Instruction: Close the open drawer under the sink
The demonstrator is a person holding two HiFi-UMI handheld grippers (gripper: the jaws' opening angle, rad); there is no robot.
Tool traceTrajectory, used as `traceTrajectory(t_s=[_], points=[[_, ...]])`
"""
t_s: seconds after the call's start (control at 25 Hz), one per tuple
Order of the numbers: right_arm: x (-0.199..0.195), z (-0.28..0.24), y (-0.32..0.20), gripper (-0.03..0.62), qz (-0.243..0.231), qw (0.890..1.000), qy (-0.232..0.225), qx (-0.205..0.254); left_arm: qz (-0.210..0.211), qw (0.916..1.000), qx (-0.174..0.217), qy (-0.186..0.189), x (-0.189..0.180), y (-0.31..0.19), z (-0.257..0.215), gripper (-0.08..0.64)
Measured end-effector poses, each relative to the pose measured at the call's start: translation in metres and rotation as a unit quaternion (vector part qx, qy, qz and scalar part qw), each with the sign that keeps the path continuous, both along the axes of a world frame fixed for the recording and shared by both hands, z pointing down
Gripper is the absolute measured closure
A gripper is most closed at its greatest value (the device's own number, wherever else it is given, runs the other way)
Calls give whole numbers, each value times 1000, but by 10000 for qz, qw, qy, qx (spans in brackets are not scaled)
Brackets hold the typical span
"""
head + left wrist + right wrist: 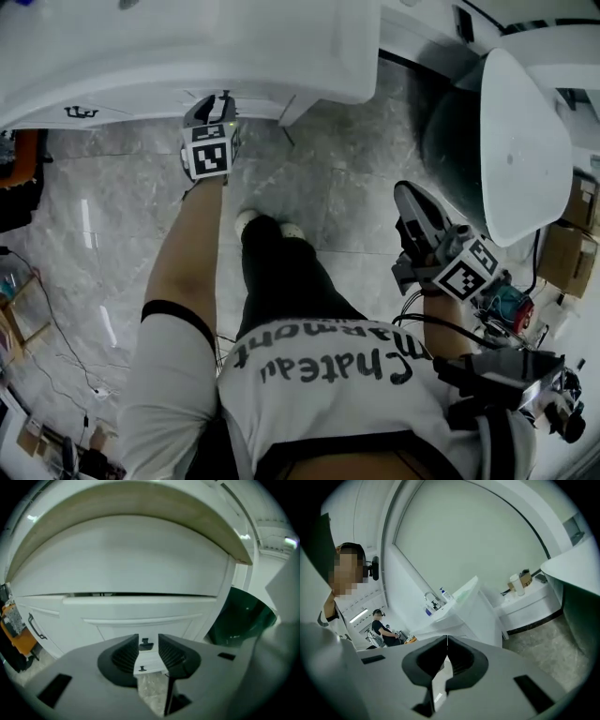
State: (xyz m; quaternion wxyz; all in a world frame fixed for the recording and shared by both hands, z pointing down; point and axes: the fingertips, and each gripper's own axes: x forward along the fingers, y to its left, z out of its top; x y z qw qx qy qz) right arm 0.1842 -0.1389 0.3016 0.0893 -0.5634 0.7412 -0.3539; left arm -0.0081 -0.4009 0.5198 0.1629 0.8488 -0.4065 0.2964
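Left gripper (149,641), jaws slightly apart, empty, faces drawer front (140,609); thin dark gap above it, closing looks nearly done. Right gripper (447,645) pinched together, empty.

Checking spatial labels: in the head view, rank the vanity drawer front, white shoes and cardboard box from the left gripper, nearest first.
1. Vanity drawer front, directly ahead of the left gripper.
2. White shoes, on the floor behind it.
3. Cardboard box, far right edge.
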Motion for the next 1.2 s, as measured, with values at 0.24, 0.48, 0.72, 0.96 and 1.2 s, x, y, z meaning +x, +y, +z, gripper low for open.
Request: traceTrajectory(t_s=[0.24, 0.48, 0.72, 0.96, 1.2], points=[[-36, -61, -13, 580, -671, 9972, -14, 342, 509, 9973, 100, 527, -13, 81, -97, 448], [-88, -123, -46, 580, -1621, 9822, 324, 891, 470, 9809, 547, 1804, -30, 133, -255, 465], [-99, -174, -57, 581, -1827, 9727, 456, 1358, 496, 9526, 1638, 2515, -42, 178, -379, 494], [-117, -201, -39, 581, -2088, 9642, 490, 1560, 557, 9553, 1878, 2215, -60, 215, -410, 498], [-133, -180, -16, 581, -2396, 9586, 924, 1233, 239, 9580, 1742, 2265, -77, 238, -404, 499]])
